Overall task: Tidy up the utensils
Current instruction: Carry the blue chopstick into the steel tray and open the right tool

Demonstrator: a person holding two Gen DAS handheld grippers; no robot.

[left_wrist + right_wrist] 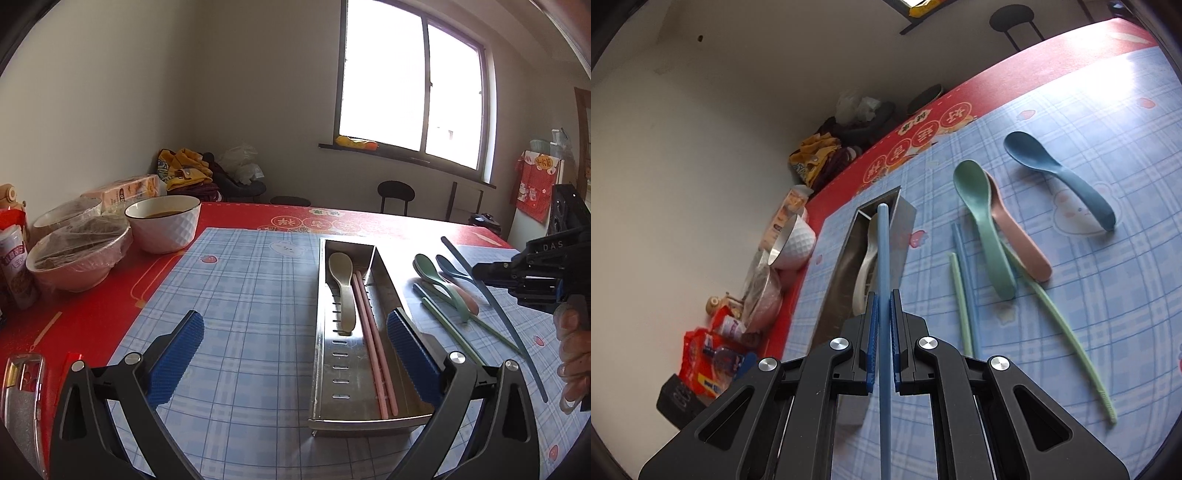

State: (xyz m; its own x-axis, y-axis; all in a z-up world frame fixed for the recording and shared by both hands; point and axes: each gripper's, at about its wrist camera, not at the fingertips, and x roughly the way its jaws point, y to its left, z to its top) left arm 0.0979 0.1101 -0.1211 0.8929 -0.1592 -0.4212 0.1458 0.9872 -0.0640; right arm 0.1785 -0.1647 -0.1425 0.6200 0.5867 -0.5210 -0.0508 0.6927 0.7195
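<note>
In the left wrist view, a steel utensil tray (325,332) lies on the blue checked mat (240,295). It holds a beige spoon (341,280) and a pair of pink chopsticks (373,343). My left gripper (295,354) is open and holds nothing; its right finger (410,354) hangs over the tray's right wall. My right gripper (884,295) is shut on a blue chopstick (882,240), raised and pointing over the tray (846,266). On the mat lie a green spoon (982,221), a pink spoon (1023,240), a blue spoon (1060,173), two green chopsticks (960,295) and another blue chopstick (964,258).
A white bowl (162,225) and film-covered bowls (74,254) stand at the left on the red tablecloth (92,314), with snack packets behind. A phone (22,398) lies at the near left edge. A person's hand (572,350) holds the right gripper (476,271).
</note>
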